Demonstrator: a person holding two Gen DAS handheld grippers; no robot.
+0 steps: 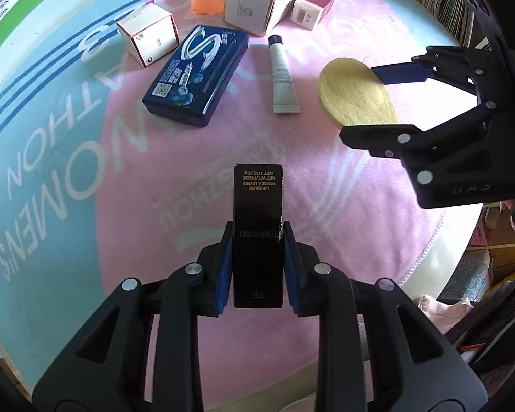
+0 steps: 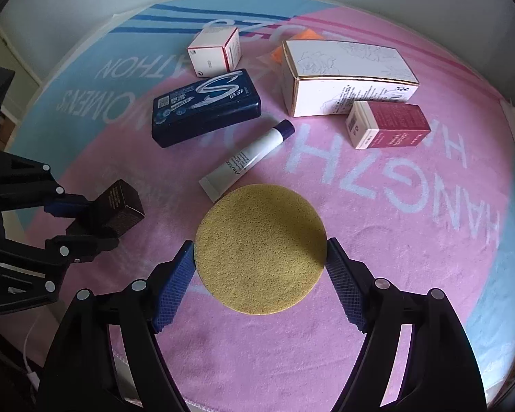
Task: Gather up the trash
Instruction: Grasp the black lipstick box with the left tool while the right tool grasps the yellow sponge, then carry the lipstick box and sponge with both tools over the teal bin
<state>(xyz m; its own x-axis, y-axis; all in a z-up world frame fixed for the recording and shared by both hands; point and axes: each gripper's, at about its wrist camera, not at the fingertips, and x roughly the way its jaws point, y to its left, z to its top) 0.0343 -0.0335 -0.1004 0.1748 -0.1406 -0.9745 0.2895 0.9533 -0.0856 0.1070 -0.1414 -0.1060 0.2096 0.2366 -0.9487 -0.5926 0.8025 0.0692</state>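
Here, above a pink towel (image 2: 412, 240), the left gripper (image 1: 257, 267) clamps a black lipstick box (image 1: 258, 226) between its pads; the right gripper (image 2: 259, 274) pinches a round yellow sponge (image 2: 260, 249) by its edges.

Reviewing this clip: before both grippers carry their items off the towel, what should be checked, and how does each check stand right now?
1. Left gripper shut on the black lipstick box: ok.
2. Box straight between the pads: ok.
3. Right gripper closed on the yellow sponge: ok, pads touch both edges.
4. Sponge lifted off the towel: cannot tell.
5. White tube apart from the sponge: cannot tell, its end sits right at the sponge's edge.
6. Trash container in view: not ok, none visible.
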